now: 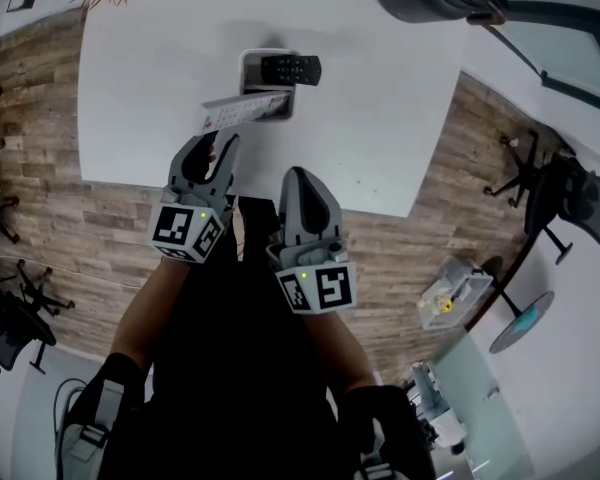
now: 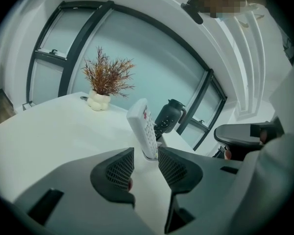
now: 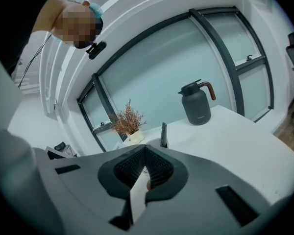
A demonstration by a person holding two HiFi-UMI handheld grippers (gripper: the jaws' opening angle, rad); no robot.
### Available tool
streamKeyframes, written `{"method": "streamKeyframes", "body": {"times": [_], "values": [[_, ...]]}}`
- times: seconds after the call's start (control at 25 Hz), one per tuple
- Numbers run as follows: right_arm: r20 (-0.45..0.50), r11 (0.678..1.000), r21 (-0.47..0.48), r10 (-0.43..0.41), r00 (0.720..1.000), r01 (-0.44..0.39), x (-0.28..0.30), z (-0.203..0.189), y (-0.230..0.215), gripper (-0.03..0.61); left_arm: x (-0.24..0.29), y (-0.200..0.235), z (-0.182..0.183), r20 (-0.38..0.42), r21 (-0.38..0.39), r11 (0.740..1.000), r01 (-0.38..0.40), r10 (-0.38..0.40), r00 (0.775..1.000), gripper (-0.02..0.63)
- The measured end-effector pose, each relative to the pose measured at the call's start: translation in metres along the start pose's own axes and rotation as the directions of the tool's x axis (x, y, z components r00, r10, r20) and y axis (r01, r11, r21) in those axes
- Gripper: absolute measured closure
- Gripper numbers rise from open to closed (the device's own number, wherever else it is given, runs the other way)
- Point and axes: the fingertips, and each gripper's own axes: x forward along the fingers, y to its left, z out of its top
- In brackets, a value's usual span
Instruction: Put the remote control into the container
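**Both remotes sit in the container; left jaws released, right jaws clenched**

Head view: I see the white table with a smooth, bare top. Its near edge runs just beyond both grippers, with wood-plank floor left and right of it. The small, light, box-shaped container stands mid-table with open surface all around it. The black remote lies across its top, long axis left to right, one end past the right rim. The white remote leans out over the near rim, long axis slanting toward near left. The left gripper hovers just short of that low end, fingers spread. The right gripper hangs nearer me, over the table's near edge, well apart from the container.

Left gripper view: the ribbed dark pads stand apart with nothing gripped. The white remote rises steeply beyond the gap, leaning left, keypad facing right, with the black one behind it. Farther off are a dark jug and a dried plant in a white pot.

Right gripper view: the pads are pressed together and hold nothing. Beyond them the black remote shows edge-on and upright, and the table's right side lies open up to the jug.
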Motion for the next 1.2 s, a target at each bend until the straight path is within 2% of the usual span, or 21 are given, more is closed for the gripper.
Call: {"method": "streamKeyframes", "body": {"times": [0.24,0.56,0.76,1.2], "values": [[0.013,1.000,-0.010,0.007,1.000,-0.007,-0.009,0.002,0.005,0.574,-0.013,-0.004,0.001,0.018,0.011,1.000,-0.009,0.008,1.000,0.459],[0.046,1.000,-0.021,0.015,0.999,-0.014,-0.022,0.011,0.016,0.574,-0.032,-0.013,0.011,0.054,0.044,0.999,-0.018,0.015,0.998,0.563],[0.070,0.999,-0.034,0.022,0.997,-0.020,-0.035,0.018,0.023,0.574,-0.046,-0.022,0.021,0.085,0.064,0.998,-0.018,0.013,0.996,0.594],[0.127,0.995,-0.087,0.050,0.991,-0.039,-0.071,0.039,0.039,0.574,-0.087,-0.062,0.044,0.155,0.143,0.990,-0.013,-0.010,0.988,0.604]]}}
